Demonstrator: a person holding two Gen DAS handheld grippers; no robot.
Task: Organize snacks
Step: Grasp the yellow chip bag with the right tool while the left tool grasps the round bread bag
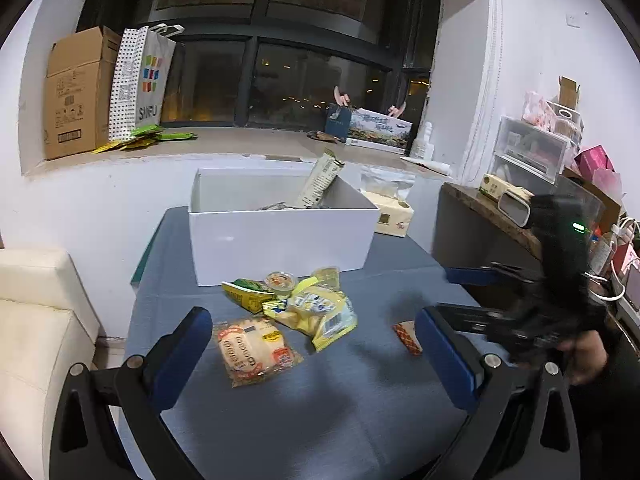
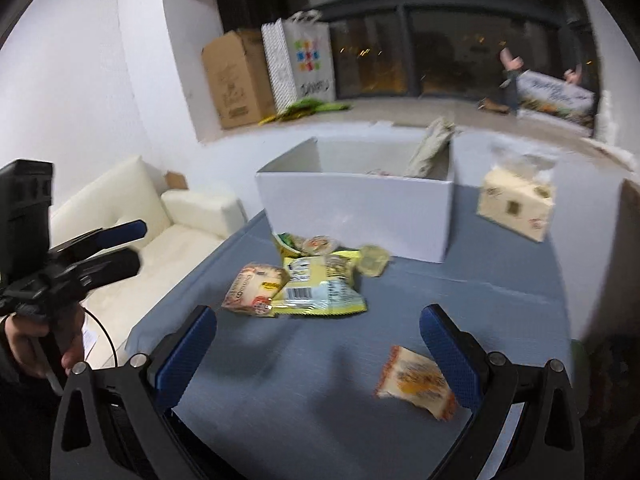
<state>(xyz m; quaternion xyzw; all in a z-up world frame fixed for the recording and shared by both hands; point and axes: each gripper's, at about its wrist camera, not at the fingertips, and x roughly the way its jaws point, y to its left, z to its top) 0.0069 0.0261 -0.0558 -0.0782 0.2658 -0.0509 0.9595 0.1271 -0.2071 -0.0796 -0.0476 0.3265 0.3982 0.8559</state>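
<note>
Both grippers hang over the grey-blue table (image 1: 280, 420) with nothing in them. The left gripper (image 1: 316, 344) has its blue pads spread wide, and the orange-and-white bread packet (image 1: 256, 350) lies on the cloth just ahead, between them. The right gripper (image 2: 318, 354) is equally wide open, with a small orange wrapped snack (image 2: 416, 382) lying close to its right pad.

The other loose snacks sit in a heap in front of the white box (image 1: 280, 240): a yellow bag (image 1: 320, 316), a green-and-yellow packet (image 1: 246, 292) and a little sealed cup (image 1: 280, 280). The box already holds a tall pale packet (image 1: 322, 178) leaning on its far wall, plus some smaller things I can't make out.

The small orange snack looks like the right gripper's next pick. It lies flat and thin, so I'd centre the pads over it, come down low, and close across its narrow width without crushing it. The right view is blurred, so the exact alignment is hard to judge. Then lift it clear of the near wall before dropping it in.
</note>
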